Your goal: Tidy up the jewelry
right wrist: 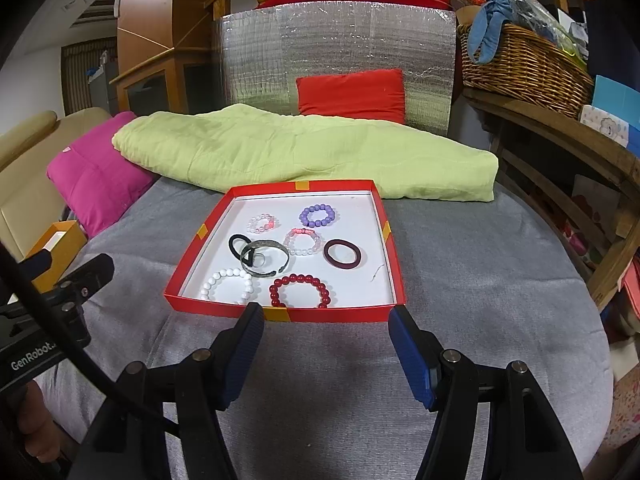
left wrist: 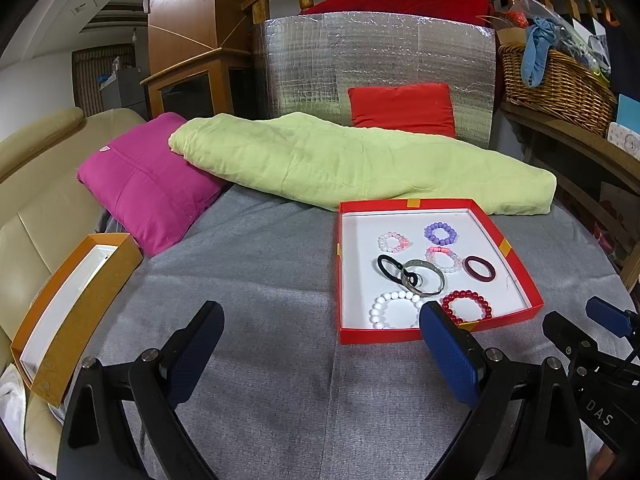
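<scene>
A red tray [right wrist: 288, 314] [left wrist: 420, 204] with a white floor lies on the grey cloth and holds several bracelets: purple beads [right wrist: 317, 216], red beads [right wrist: 300, 291], white beads [right wrist: 228, 286], a metal bangle [right wrist: 264, 258], a dark red ring [right wrist: 342, 254]. An orange box [left wrist: 76, 312] [right wrist: 54, 246] with a white inside lies at the left. My left gripper [left wrist: 322, 314] is open and empty over the cloth, left of the tray. My right gripper [right wrist: 326, 318] is open and empty just in front of the tray's near wall.
A green folded quilt [right wrist: 304, 148], a pink pillow [right wrist: 96, 184] and a red cushion [right wrist: 352, 94] lie behind the tray. A silver foil panel [right wrist: 336, 48] stands at the back. A wicker basket [right wrist: 524, 68] sits on a wooden shelf at the right. A beige sofa [left wrist: 36, 184] is at the left.
</scene>
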Tool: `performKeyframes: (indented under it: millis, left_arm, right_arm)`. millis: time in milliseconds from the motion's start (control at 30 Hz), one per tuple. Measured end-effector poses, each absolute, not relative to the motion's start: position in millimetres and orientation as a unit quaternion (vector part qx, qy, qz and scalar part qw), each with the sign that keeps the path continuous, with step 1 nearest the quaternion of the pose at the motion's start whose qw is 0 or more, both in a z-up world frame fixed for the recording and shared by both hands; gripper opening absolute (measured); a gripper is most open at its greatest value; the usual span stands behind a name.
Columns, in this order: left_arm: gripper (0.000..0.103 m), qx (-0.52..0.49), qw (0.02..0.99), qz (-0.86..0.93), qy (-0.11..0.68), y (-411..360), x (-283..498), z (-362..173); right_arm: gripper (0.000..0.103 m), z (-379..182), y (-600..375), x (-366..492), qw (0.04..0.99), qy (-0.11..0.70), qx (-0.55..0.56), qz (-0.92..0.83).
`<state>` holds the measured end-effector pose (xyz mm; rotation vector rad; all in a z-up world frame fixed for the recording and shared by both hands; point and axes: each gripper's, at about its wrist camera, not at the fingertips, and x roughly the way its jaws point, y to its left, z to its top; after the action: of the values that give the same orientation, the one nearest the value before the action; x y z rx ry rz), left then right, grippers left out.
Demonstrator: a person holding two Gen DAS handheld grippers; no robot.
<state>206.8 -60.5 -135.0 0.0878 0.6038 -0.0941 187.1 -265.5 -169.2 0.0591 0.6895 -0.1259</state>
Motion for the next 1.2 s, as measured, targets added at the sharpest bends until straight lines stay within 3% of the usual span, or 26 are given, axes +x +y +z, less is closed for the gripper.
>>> performKeyframes:
  millis: [1200]
  left_arm:
    - [0.098, 0.036, 0.953, -0.048, 0.298, -51.5, 207.3, -133.6]
  right_arm:
    - [0.069, -171.9, -253.3, 195.0, 0.938, 0.341, 0.023, -0.054]
